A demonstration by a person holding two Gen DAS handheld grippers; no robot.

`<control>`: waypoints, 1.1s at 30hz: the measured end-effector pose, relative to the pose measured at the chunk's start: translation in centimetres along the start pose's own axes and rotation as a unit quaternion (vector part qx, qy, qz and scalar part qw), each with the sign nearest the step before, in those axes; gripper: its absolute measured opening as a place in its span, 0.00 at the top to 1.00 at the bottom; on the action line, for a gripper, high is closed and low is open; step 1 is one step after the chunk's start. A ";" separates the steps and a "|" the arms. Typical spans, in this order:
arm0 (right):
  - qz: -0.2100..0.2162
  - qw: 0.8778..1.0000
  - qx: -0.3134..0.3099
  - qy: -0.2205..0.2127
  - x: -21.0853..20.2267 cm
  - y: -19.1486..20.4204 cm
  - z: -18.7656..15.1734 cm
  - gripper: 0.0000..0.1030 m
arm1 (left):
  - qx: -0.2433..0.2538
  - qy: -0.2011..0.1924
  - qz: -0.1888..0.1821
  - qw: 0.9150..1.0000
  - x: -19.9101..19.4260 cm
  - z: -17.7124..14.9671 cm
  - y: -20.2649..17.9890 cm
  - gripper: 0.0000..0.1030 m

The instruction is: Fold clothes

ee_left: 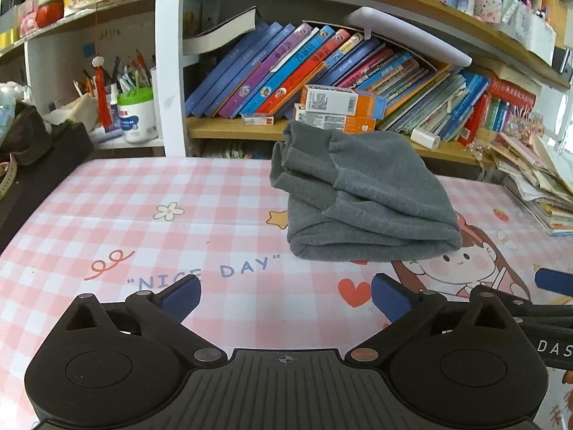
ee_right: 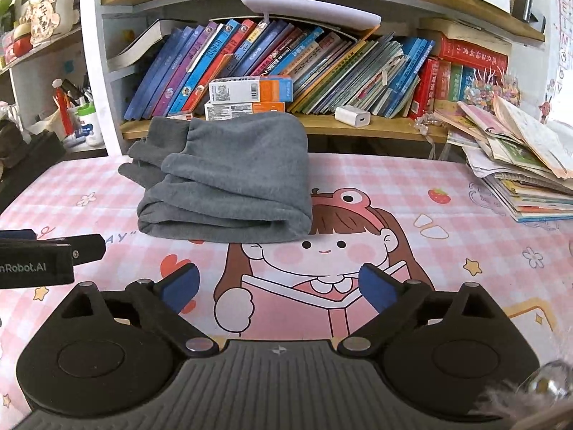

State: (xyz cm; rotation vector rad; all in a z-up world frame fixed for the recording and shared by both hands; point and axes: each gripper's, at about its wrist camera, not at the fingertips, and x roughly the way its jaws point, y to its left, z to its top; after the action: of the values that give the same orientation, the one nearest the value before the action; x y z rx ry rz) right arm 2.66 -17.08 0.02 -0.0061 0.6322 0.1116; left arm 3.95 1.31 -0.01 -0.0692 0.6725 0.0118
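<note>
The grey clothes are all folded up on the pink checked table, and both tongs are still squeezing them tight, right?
Not quite. The grey clothes are folded on the pink checked table, but neither the left tongs nor the right tongs squeeze them. Both wrist views show open tongs, clear of the cloth.

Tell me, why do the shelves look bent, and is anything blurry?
Left wrist view: the shelf bows from the fisheye lens; the grey garment is sharp, in soft even light with a faint shadow beneath. Right wrist view: same bending of the shelf, and a blurred fuzzy thing in the bottom right corner.
</note>
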 end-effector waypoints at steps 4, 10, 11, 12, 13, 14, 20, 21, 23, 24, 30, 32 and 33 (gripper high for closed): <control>0.000 1.000 -0.003 0.000 -0.1 0.1 -0.1 0.05 | 0.004 0.002 0.004 1.000 -0.2 -0.1 -0.1 0.00; -0.001 1.000 -0.004 0.003 -0.2 0.1 -0.1 0.04 | 0.003 0.003 0.003 1.000 -0.2 -0.2 -0.1 0.00; -0.002 1.000 -0.003 0.003 -0.2 0.1 -0.1 0.04 | 0.003 0.003 0.003 1.000 -0.2 -0.2 0.0 0.00; -0.002 1.000 -0.003 0.004 -0.2 0.1 -0.1 0.04 | 0.003 0.002 0.003 1.000 -0.3 -0.2 0.0 0.00; -0.002 1.000 -0.002 0.005 -0.2 0.1 -0.1 0.04 | 0.003 0.001 0.003 1.000 -0.3 -0.2 -0.1 0.00; -0.002 1.000 -0.002 0.005 -0.2 0.1 -0.1 0.04 | 0.004 0.000 0.003 1.000 -0.3 -0.2 -0.1 0.00; -0.001 1.000 -0.003 0.005 -0.2 0.1 -0.1 0.04 | 0.004 -0.003 -0.001 1.000 -0.4 -0.2 -0.1 0.00; -0.001 1.000 -0.004 0.006 -0.2 0.2 -0.1 0.04 | 0.004 -0.003 -0.001 1.000 -0.4 -0.2 -0.1 0.00; 0.000 1.000 -0.005 0.006 -0.2 0.2 -0.1 0.04 | 0.006 -0.005 -0.003 1.000 -0.5 -0.3 -0.1 0.00; 0.001 1.000 -0.005 0.007 -0.2 0.2 -0.1 0.04 | 0.006 -0.006 -0.003 1.000 -0.6 -0.3 -0.1 0.00; 0.002 1.000 -0.008 0.009 -0.2 0.4 -0.2 0.04 | 0.010 -0.007 -0.004 1.000 -0.6 -0.3 -0.2 0.00; 0.002 1.000 -0.008 0.009 -0.2 0.5 -0.2 0.04 | 0.011 -0.007 -0.003 1.000 -0.6 -0.3 -0.2 0.00; 0.002 1.000 -0.009 0.009 -0.2 0.5 -0.2 0.04 | 0.011 -0.007 -0.003 1.000 -0.6 -0.3 -0.2 0.00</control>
State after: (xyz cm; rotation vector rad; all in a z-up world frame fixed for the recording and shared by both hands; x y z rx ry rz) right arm 2.33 -16.63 0.03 -0.0224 0.6484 0.1205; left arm 3.30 1.13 0.21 -0.0506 0.6576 -0.0009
